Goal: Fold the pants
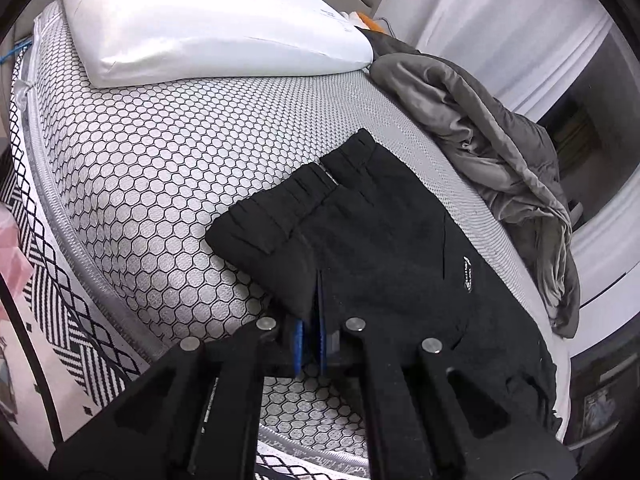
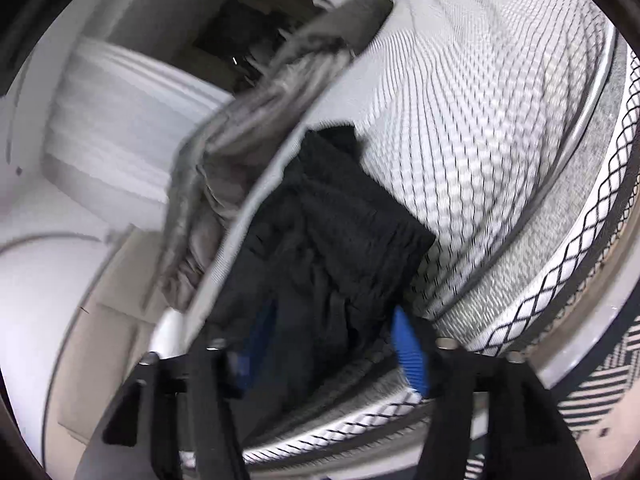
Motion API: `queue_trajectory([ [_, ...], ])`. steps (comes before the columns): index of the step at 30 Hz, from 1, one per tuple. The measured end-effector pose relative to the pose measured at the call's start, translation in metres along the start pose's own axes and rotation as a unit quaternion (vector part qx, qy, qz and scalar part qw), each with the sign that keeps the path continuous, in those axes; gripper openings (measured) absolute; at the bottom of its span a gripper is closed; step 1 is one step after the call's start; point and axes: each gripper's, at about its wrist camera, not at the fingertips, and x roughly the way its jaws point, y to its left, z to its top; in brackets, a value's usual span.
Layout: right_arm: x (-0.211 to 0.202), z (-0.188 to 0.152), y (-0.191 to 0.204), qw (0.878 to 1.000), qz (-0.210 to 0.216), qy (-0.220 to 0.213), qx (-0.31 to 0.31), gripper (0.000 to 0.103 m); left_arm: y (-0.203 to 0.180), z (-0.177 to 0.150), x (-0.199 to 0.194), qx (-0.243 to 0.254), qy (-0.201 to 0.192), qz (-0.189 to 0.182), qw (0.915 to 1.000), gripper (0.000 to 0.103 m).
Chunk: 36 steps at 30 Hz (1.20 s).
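a: left gripper status?

b: jaws closed tight, blue ribbed pads pinching the near folded edge of the black pants. the fabric rises straight out of the pinch.

a: right gripper?

b: jaws stand part open, 2 blue ribbed pads well apart. black cloth lies bunched between them; the picture is blurred, so i cannot tell whether either pad presses on it.

a: location of the pants?

b: on the mattress, toward its right side. the top layer is doubled over, the gathered elastic waistband facing the pillow.

a: materials?

b: pants are matte, soft, lightly creased, with a small silver logo. mattress cover is white, quilted, with a black hexagon mesh pattern. pillow is smooth and white. a rumpled grey blanket with a slight sheen lies along the far edge, just beside the pants.
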Motion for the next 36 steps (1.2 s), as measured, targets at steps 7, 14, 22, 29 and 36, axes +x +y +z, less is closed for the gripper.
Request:
queue_trajectory([
  [7,0.006,0.002,-0.015,0.997,-0.080,-0.011,-0.005,0.025,-0.004,0.000,0.002,0.013,-0.007,0.008,0.9999,0.001],
  [14,-0.018,-0.002,-0.004,0.994,-0.082,-0.053,-0.044,0.013,-0.001,-0.001,-0.005,0.024,-0.013,0.015,0.9995,0.001],
  [22,-0.026,-0.002,-0.005,0.995,-0.062,-0.080,-0.016,0.013,-0.004,-0.002,-0.006,-0.001,-0.026,0.023,0.9994,0.000],
  [29,-0.045,0.007,0.042,0.983,-0.052,-0.176,-0.019,0.012,-0.043,0.015,-0.042,0.021,-0.080,-0.001,0.9966,0.000],
  [36,-0.019,0.047,0.125,0.972,-0.083,-0.200,-0.088,0.012,-0.078,0.063,-0.034,0.017,-0.079,-0.022,0.9965,0.000],
])
